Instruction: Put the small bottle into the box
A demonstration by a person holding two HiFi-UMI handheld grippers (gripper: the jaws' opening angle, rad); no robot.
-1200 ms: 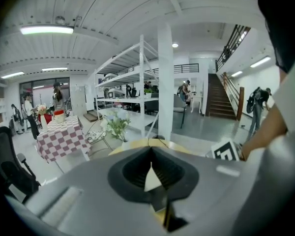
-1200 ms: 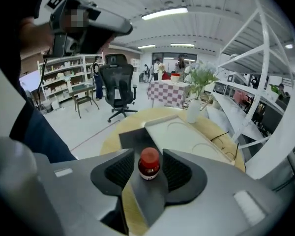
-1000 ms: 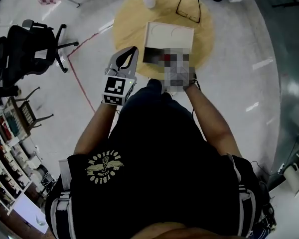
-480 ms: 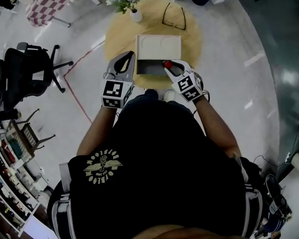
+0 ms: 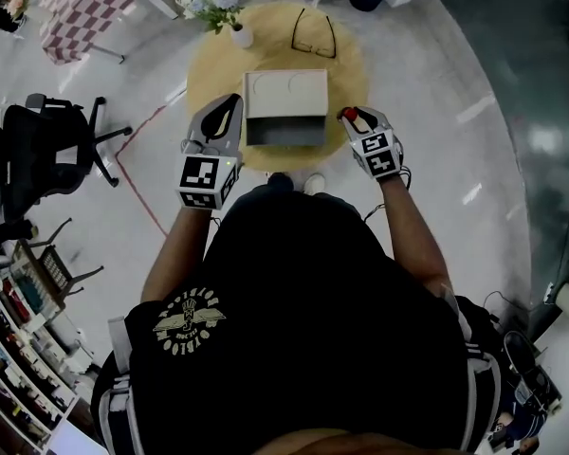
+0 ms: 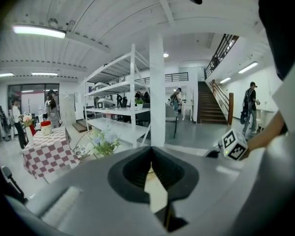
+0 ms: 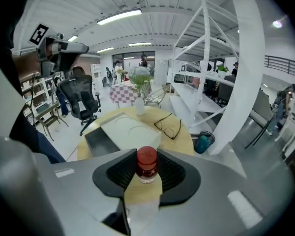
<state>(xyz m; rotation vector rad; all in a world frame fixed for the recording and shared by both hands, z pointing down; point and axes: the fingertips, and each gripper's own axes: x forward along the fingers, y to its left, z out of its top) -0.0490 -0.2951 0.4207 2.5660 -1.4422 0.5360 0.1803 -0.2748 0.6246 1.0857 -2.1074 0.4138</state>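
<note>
Small bottle clamped in my right hand-held gripper, held over the edge of the round worktop, just right of the box: lifted, not yet delivered. The box's dark open compartment looks empty from here, and I judge that carrying the bottle across and letting go are left. The bottle's long axis runs along the jaws, red cap leading, tipped forward and down. My left hand-held gripper, jaws together on nothing, hovers beside the box's left side.
</note>
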